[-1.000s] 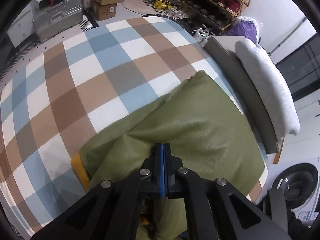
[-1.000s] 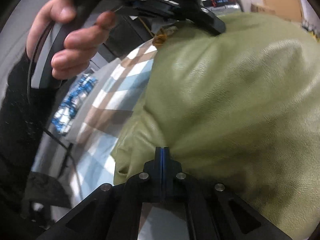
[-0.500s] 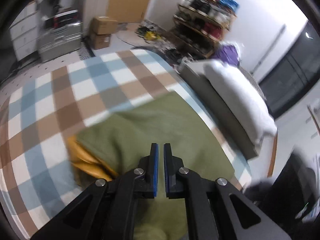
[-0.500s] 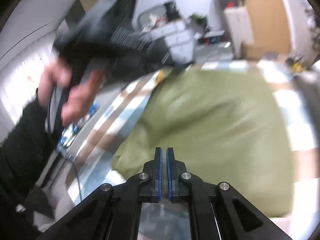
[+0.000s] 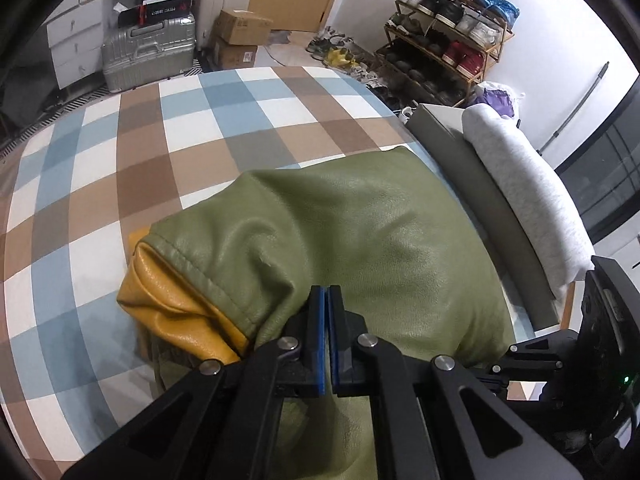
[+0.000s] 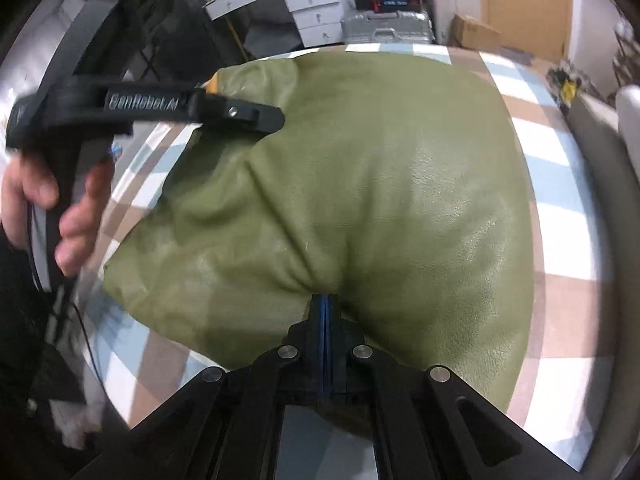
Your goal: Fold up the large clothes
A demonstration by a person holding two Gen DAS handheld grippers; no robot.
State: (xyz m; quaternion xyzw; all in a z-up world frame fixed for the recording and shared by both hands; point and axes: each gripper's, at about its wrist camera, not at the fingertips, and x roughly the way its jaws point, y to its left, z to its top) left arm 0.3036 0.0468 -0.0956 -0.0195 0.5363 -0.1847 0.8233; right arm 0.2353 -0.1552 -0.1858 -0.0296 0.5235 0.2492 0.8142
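Note:
An olive green leather jacket [image 5: 360, 232] with a mustard yellow lining [image 5: 176, 304] lies folded on the checked bedspread [image 5: 120, 168]. My left gripper [image 5: 327, 300] is shut, its jaws pinching the jacket's near edge beside the lining. In the right wrist view the jacket [image 6: 380, 184] fills the middle. My right gripper [image 6: 325, 304] is shut on the jacket's near edge, with creases radiating from the pinch. The left gripper [image 6: 260, 118] shows there at the jacket's left side, held by a hand [image 6: 48, 204].
A grey headboard [image 5: 472, 172] with a light grey pillow [image 5: 528, 192] runs along the bed's right side. Beyond the bed stand a silver suitcase [image 5: 148, 52], cardboard boxes [image 5: 240, 36] and a shoe rack [image 5: 448, 20]. White drawers [image 6: 304, 4] stand at the far wall.
Half a second ago both grippers were slightly open above the jacket. Both have come down to its near edge and closed on it, bunching the leather.

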